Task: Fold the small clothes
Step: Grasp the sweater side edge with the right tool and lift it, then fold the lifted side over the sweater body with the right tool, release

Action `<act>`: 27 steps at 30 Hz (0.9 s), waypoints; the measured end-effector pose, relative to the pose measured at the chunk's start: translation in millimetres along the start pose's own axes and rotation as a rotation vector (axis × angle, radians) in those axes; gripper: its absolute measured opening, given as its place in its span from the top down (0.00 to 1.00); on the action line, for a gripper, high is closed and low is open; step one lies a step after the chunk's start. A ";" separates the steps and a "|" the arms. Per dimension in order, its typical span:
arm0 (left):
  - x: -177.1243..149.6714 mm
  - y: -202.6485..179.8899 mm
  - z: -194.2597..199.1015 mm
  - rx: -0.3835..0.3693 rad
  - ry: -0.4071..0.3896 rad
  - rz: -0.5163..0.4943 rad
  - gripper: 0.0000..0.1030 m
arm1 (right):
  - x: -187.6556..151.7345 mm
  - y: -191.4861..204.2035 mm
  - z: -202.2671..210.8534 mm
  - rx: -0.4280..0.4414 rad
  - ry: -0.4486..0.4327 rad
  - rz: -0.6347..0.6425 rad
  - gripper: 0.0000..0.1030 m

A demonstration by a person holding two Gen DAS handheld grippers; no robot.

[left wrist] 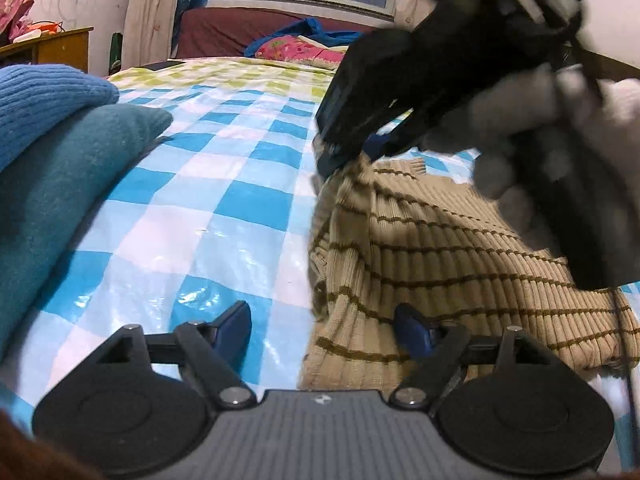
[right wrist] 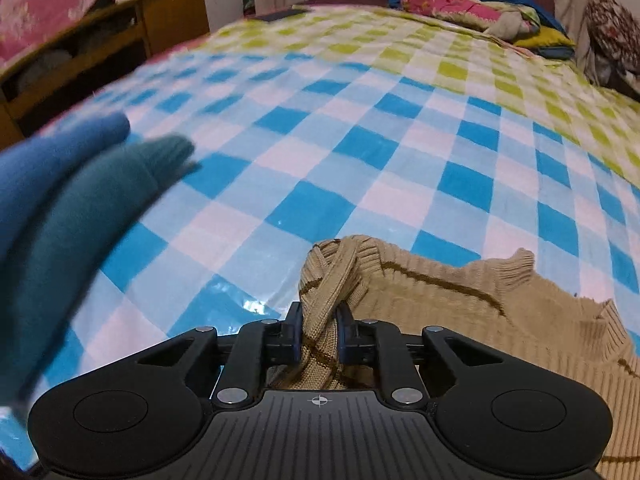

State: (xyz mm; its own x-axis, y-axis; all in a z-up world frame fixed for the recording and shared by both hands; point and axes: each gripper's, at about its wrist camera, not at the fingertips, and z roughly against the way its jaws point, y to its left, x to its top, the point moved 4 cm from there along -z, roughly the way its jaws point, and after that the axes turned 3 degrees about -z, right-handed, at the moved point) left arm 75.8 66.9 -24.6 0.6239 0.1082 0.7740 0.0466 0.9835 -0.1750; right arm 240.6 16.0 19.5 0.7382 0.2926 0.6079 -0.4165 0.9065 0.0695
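Note:
A beige ribbed sweater with brown stripes (left wrist: 440,248) lies on the checked sheet at the right. In the left wrist view my right gripper (left wrist: 352,158) comes in from the upper right, held by a white-gloved hand (left wrist: 520,140), and pinches a bunched corner of the sweater, lifting it into a peak. The right wrist view shows the same grip: the right gripper (right wrist: 320,332) is shut on a twisted fold of the sweater (right wrist: 440,292). My left gripper (left wrist: 324,320) stands open low over the sweater's left edge, its right finger (left wrist: 414,326) resting over the knit and its left finger (left wrist: 236,320) over bare sheet.
A stack of folded blue and teal knitwear (left wrist: 60,168) sits at the left, also blurred in the right wrist view (right wrist: 72,208). The blue, white and green checked plastic sheet (left wrist: 224,184) covers the bed. Pink bedding (right wrist: 460,4) lies at the far end, and a wooden cabinet (right wrist: 120,36) stands at the left.

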 end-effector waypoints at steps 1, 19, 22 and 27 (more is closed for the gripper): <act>0.3 -3.0 -0.6 -0.010 -0.002 -0.001 0.19 | 0.7 -3.1 7.5 0.009 -0.013 -0.006 0.85; 53.0 -95.1 38.5 -0.159 -0.117 -0.125 0.74 | -5.9 -117.8 148.7 0.192 -0.227 -0.237 0.86; 66.9 -136.3 44.6 -0.241 -0.134 -0.174 0.74 | -14.6 -156.8 177.2 0.172 -0.273 -0.280 0.86; 71.8 -211.3 33.1 -0.309 -0.140 -0.298 0.74 | -34.9 -229.7 198.9 0.147 -0.312 -0.395 0.86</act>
State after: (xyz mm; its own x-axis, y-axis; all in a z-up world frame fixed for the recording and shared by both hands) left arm 84.9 -128.4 88.1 0.4370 -0.1339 0.8894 0.4522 0.8875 -0.0886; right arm 205.0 -263.0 139.7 0.6705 -0.1881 0.7177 -0.2245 0.8705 0.4379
